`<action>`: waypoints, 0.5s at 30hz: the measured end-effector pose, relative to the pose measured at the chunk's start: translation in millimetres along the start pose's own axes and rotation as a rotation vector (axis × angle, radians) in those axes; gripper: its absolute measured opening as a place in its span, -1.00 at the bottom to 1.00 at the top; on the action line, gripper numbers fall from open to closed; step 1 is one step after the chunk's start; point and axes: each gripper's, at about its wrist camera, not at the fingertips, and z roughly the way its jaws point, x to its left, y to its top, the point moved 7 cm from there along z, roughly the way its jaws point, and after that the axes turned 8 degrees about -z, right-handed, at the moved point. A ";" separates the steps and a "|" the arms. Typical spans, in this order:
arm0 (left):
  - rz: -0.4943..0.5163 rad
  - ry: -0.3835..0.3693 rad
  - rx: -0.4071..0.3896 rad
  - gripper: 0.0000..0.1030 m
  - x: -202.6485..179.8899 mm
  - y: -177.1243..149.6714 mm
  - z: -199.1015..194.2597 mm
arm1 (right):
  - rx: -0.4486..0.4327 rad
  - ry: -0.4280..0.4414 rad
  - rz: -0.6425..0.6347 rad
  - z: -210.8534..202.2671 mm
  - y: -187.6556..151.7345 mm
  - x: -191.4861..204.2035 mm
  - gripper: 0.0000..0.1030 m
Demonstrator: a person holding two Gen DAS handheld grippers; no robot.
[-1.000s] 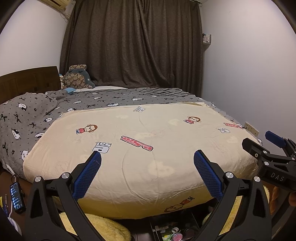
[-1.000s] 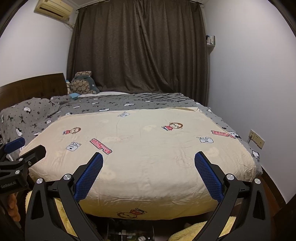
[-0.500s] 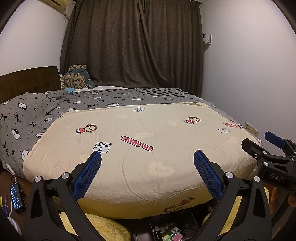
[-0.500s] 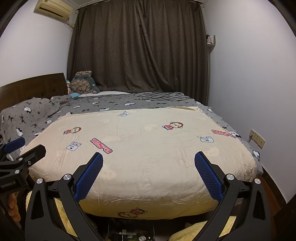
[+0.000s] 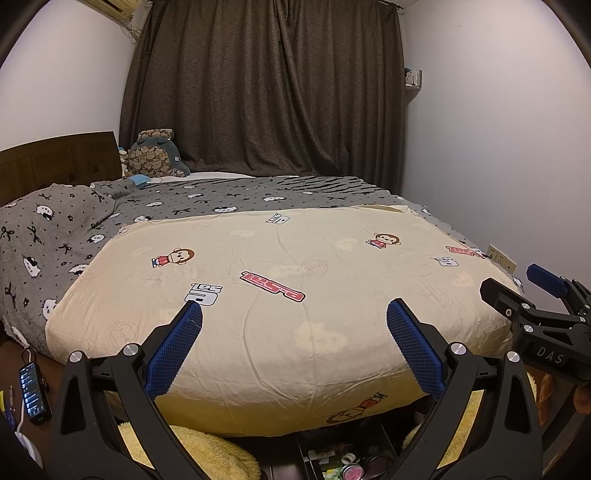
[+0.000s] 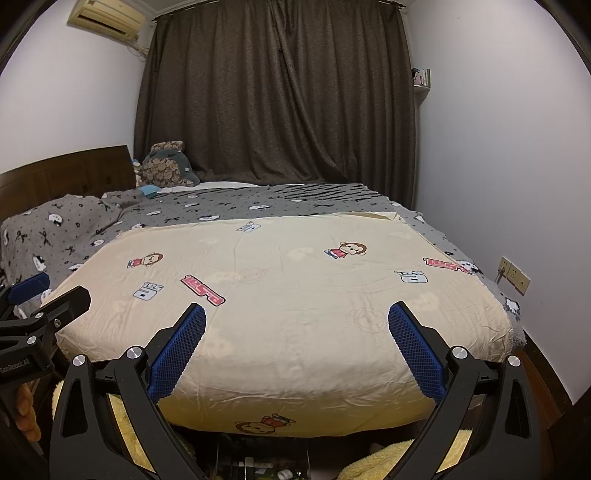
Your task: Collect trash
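No trash item identifiable in either view. Nearest candidates: small clutter in an open black storage tray at bottom centre of the left wrist view, under the foot of the bed; contents too small to name. Same clutter shows dimly at bottom centre of the right wrist view.

Left gripper: jaws released, spread wide, nothing between the blue pads; it hangs over the near edge of the bed. Right gripper: jaws likewise released and empty, same pose. Each gripper appears side-on in the other's view: right one at the right edge of the left wrist view, left one at the left edge of the right wrist view.

Cream quilt with monkey prints fills the centre of both frames, lying on a grey patterned blanket. Yellow fleece hangs below the quilt at lower left. Plush toy sits in the upper left beside the wooden headboard. Dark curtain at top centre. Phone, screen lit, at the far lower left edge. Wall socket at right. Air conditioner in the upper left.
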 end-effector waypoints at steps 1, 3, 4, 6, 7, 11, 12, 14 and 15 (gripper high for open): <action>0.000 0.000 0.000 0.84 0.1 0.0 -0.5 | 0.000 0.001 -0.001 0.0 -0.1 -0.1 0.93; 0.001 0.000 0.000 0.84 0.1 0.0 -0.4 | 0.002 0.000 -0.002 -0.6 -0.4 1.0 0.93; 0.001 0.000 0.000 0.84 0.1 0.0 -0.5 | 0.002 0.001 -0.002 -0.7 -0.4 1.2 0.93; 0.001 0.000 0.000 0.84 0.0 0.3 -0.3 | 0.002 0.000 -0.002 -0.9 -0.4 1.1 0.93; 0.000 0.000 -0.001 0.84 0.0 0.1 -0.6 | 0.002 0.000 -0.001 -0.8 -0.5 1.0 0.93; 0.000 0.000 -0.001 0.84 0.1 0.1 -0.6 | 0.003 -0.001 0.002 -0.8 0.0 1.6 0.93; -0.001 0.000 -0.001 0.84 0.1 0.1 -0.3 | 0.003 0.000 0.001 -0.7 0.0 1.5 0.93; 0.001 0.000 -0.001 0.84 0.2 0.1 -0.6 | 0.004 0.000 0.000 -0.8 0.1 1.9 0.93; 0.001 0.000 0.000 0.84 0.1 0.1 -0.2 | 0.004 0.001 0.000 -1.0 0.3 2.4 0.93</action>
